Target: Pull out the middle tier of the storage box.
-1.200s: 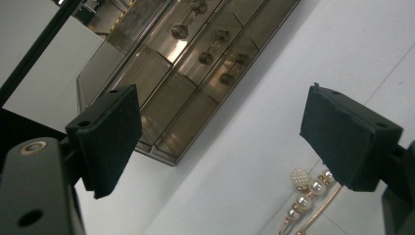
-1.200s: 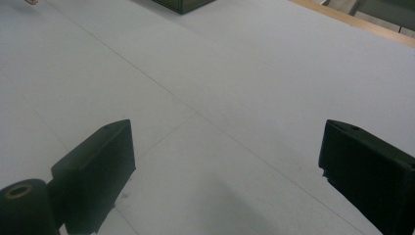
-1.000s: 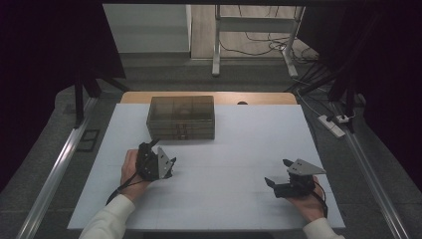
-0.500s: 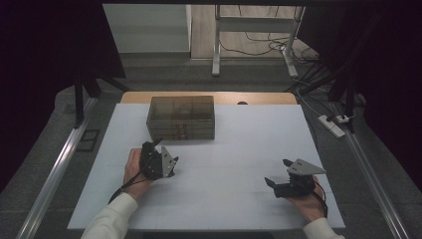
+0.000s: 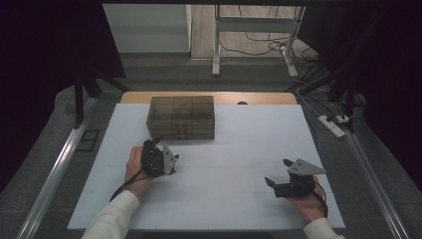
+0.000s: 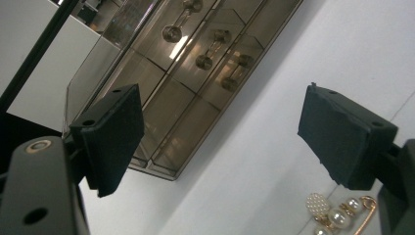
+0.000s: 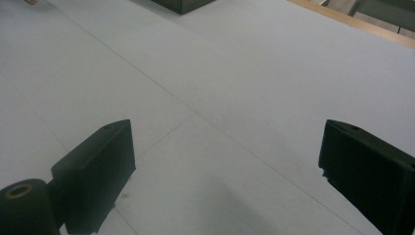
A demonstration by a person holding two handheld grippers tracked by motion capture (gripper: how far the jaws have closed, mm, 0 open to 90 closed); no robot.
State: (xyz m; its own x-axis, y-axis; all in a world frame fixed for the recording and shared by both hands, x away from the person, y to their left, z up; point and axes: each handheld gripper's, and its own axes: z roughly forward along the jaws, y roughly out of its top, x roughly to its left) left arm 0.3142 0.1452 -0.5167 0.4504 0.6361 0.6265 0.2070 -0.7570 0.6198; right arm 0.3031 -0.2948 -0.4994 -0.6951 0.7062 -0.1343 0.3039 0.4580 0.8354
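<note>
White counter (image 5: 234,149), dark room behind. Your left gripper (image 6: 220,129) has jaws wide apart and empty, tilted toward the drawer box (image 5: 182,117) just ahead, likely lining up on a knob. Pearl brooch (image 6: 337,215) lies near its right jaw. Right gripper (image 5: 281,174) rests open and empty, well apart.

My drawer box (image 5: 182,117) sits upper centre of the high view, on the table (image 5: 249,134). My left gripper (image 5: 158,158) lies just below it, my right gripper (image 5: 284,175) at lower right. In the left gripper view, a pearl brooch (image 6: 337,215) lies lower right.
</note>
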